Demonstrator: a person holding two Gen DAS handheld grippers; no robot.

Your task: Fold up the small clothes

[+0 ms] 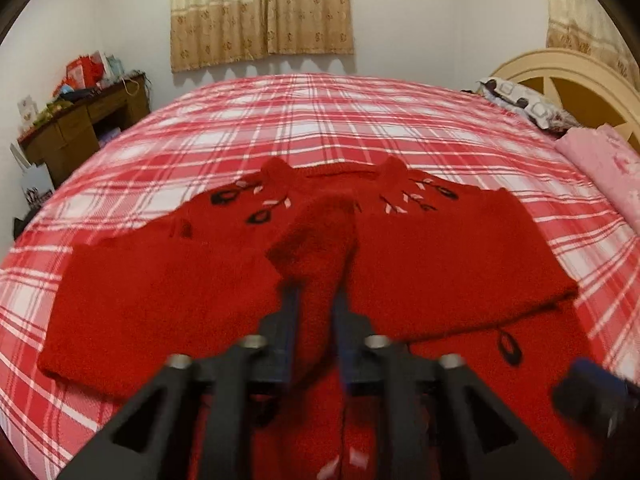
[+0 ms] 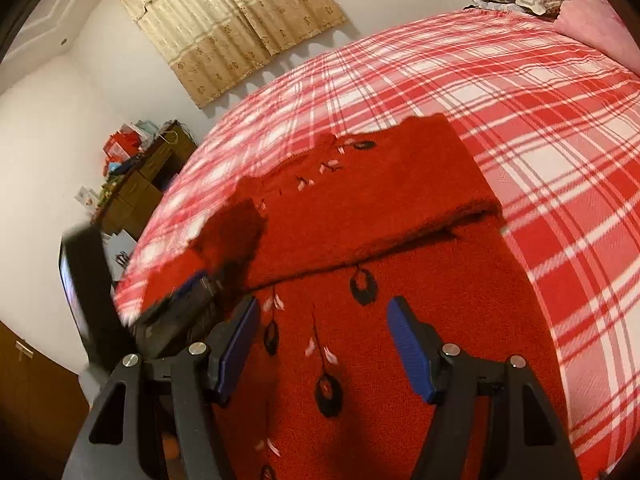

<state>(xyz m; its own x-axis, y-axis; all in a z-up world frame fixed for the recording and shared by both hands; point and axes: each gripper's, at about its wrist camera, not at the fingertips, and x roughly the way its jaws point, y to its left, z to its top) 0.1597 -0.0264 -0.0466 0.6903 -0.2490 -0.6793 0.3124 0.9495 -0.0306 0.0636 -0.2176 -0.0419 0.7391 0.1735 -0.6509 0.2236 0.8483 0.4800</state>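
A small red knitted sweater (image 1: 440, 256) with black and white embroidered flowers lies face up on the bed; it also shows in the right wrist view (image 2: 380, 208). Its right sleeve is folded across the chest. My left gripper (image 1: 316, 296) is shut on a raised bunch of the sweater's fabric (image 1: 316, 236), held above the body of the garment. In the right wrist view the left gripper (image 2: 192, 292) shows at the left, blurred. My right gripper (image 2: 324, 312) is open and empty, hovering over the sweater's lower front. It shows at the lower right edge in the left wrist view (image 1: 592, 392).
The bed has a red and white plaid sheet (image 1: 320, 120). Pillows (image 1: 528, 108) and a pink blanket (image 1: 608, 168) lie by the headboard at right. A cluttered wooden desk (image 1: 80, 120) stands beyond the bed's left side. Curtains (image 1: 260, 8) hang on the far wall.
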